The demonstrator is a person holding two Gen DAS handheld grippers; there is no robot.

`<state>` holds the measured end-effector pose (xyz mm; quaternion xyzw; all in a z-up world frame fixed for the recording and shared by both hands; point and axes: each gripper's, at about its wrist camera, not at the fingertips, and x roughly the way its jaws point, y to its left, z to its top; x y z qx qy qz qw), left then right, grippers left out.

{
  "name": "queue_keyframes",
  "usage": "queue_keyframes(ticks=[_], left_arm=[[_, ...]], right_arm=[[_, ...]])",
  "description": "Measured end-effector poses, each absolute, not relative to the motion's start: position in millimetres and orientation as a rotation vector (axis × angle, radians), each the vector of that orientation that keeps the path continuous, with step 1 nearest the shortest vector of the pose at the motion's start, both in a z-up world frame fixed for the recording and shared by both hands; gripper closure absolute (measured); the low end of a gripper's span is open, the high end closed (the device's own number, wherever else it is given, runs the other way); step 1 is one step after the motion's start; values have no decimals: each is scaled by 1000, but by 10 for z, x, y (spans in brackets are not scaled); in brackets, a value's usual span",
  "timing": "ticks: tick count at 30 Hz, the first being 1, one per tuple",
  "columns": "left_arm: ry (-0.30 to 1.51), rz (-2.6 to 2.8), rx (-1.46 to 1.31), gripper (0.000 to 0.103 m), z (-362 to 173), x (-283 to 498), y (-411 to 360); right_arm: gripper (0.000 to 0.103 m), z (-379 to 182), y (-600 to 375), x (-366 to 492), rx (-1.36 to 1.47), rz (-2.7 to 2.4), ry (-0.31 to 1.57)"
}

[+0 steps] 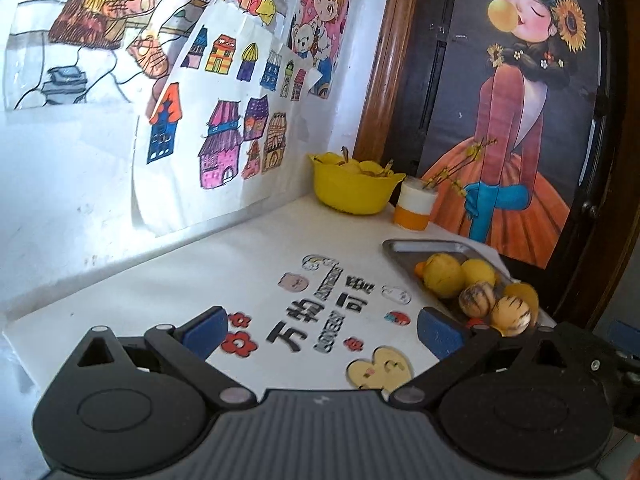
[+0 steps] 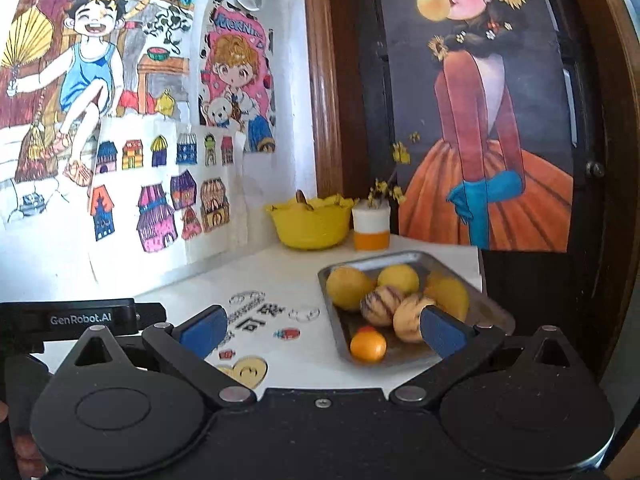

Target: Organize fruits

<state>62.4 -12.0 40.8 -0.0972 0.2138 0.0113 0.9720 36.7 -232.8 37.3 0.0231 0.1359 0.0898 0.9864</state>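
A metal tray (image 2: 400, 260) on the white table holds several yellow fruits (image 2: 348, 286), two striped cream fruits (image 2: 378, 306) and a small orange (image 2: 368, 345). It also shows in the left wrist view (image 1: 416, 246), with a yellow fruit (image 1: 442, 280) in it. A yellow bowl (image 2: 308, 230) with yellow fruit stands at the back; it shows in the left wrist view (image 1: 352, 194) too. My right gripper (image 2: 322, 328) is open and empty, just in front of the tray. My left gripper (image 1: 320, 330) is open and empty over the table, left of the tray.
A white and orange cup (image 2: 371, 228) with yellow flowers stands right of the bowl. Stickers (image 1: 320, 312) cover the table top. Drawings hang on the wall at left (image 1: 224, 120). A poster on a dark door (image 2: 480, 120) stands behind.
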Motion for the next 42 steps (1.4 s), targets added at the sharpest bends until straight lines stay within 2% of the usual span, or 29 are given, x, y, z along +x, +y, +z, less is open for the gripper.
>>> queue_keyframes(ticks=[22, 42], left_arm=[[395, 15, -102, 0, 74, 362, -77], [428, 31, -111, 0, -31, 379, -50]], right_arm=[[1, -57, -2299, 344, -20, 117, 259], [1, -89, -2343, 369, 21, 123, 285]])
